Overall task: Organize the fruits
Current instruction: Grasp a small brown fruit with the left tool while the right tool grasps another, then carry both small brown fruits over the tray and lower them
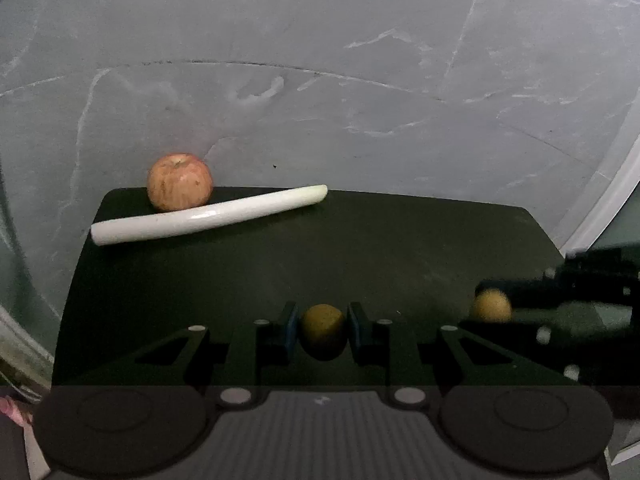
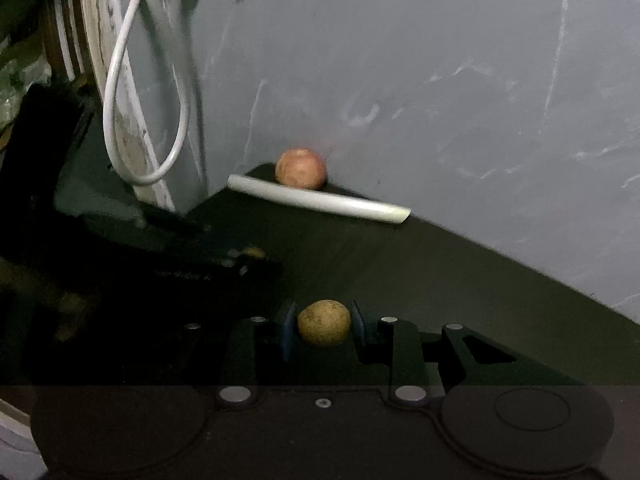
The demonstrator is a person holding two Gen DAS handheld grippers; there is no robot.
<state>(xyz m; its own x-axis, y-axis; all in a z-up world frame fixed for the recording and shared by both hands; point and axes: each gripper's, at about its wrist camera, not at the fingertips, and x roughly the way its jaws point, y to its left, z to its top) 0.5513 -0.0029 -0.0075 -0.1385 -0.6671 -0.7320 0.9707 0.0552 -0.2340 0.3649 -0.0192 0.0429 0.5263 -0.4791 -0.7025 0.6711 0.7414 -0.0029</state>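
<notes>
My left gripper is shut on a small round brown-green fruit, lifted over the dark table. My right gripper is shut on a small round tan fruit; in the left wrist view that gripper shows blurred at the right edge with the tan fruit in it. A red-yellow apple sits at the table's far left corner against the wall, touching a long white stalk that lies in front of it. In the right wrist view the apple and the stalk are at the far corner.
A grey marbled wall backs the table. White cables hang beside a white post at the left of the right wrist view. The left gripper's dark body lies low at the left there. A white frame runs along the right.
</notes>
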